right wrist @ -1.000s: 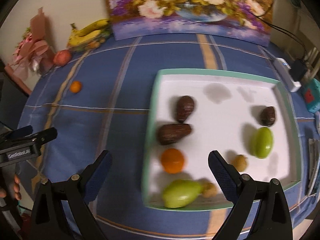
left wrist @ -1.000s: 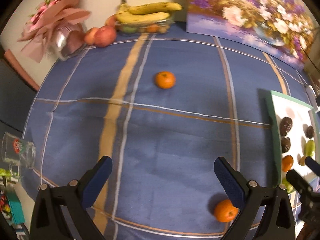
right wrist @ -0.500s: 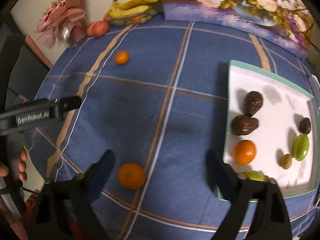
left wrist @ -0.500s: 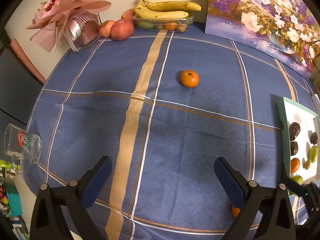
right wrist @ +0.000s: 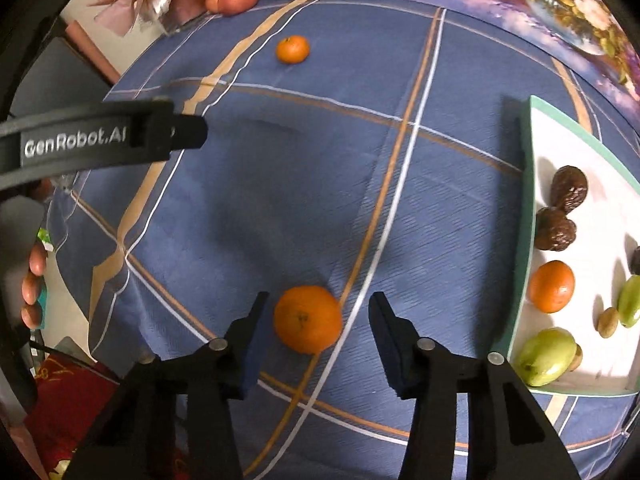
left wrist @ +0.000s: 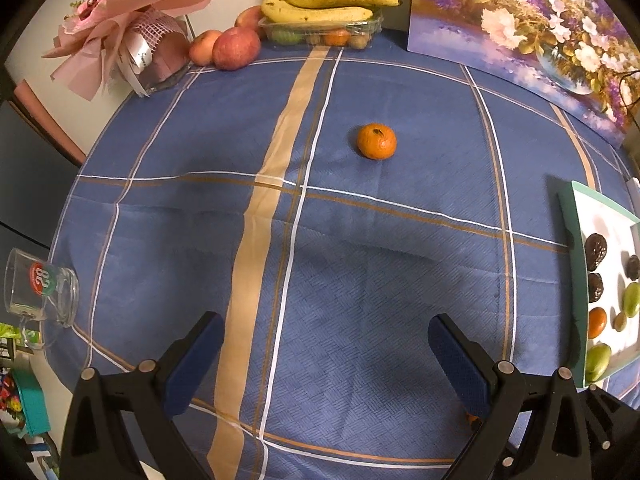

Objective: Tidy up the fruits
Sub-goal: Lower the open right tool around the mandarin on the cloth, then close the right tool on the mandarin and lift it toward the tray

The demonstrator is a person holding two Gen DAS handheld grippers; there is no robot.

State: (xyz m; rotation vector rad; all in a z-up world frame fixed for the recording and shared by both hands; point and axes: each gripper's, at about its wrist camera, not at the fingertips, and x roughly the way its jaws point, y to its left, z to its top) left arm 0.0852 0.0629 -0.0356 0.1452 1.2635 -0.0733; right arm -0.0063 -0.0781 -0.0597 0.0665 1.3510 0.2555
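Right wrist view: my right gripper has its jaws apart around a near tangerine on the blue checked tablecloth. The fruit sits between the two pads, closer to the left one, and I cannot tell whether that pad touches it; a clear gap separates it from the right pad. At about 3 o'clock from this tangerine lies the white tray with a green rim, holding another tangerine, two dark wrinkled fruits and green ones. A far tangerine lies at 12 o'clock, well apart.

Seen from the left wrist, my left gripper is wide open with nothing between its pads, and that far tangerine lies near 12 o'clock, well ahead of it. Bananas and apples sit at the table's back edge.
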